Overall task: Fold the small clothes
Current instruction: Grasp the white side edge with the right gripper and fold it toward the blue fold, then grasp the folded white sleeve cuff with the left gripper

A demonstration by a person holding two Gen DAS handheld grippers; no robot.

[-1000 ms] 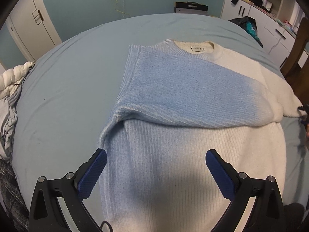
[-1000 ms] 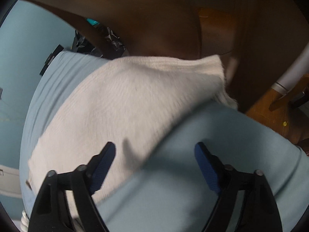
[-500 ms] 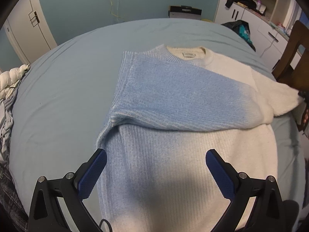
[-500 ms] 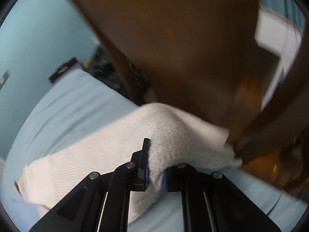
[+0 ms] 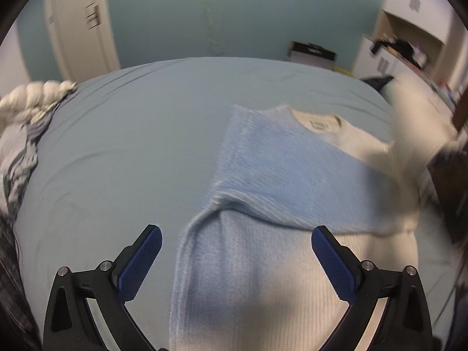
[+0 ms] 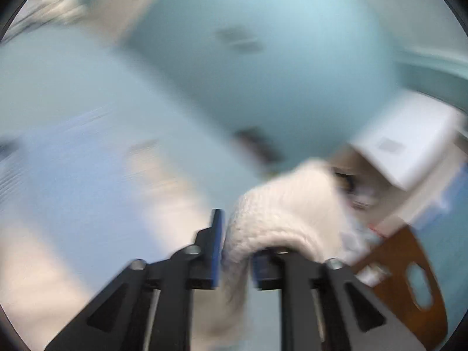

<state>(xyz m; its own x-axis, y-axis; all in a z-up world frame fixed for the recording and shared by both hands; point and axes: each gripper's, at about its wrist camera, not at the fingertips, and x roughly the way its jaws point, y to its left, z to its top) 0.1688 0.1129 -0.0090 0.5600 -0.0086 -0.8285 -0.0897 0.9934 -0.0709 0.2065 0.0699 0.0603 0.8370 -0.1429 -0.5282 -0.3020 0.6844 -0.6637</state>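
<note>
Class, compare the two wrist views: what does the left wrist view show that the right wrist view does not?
Left only: the whole sweater flat on the bed, one sleeve folded across it, and the open left claw hovering. Right only: the right claw shut on the white cuff, and a wooden chair. Both: the sweater, the lifted sleeve and the bed.

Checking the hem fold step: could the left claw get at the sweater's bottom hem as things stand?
Probably yes: the left claw is open above the sweater, nothing between them. The hem itself is out of view.

Teal wall (image 5: 181, 14), cream door (image 5: 79, 29), white cabinets (image 5: 409, 38)
</note>
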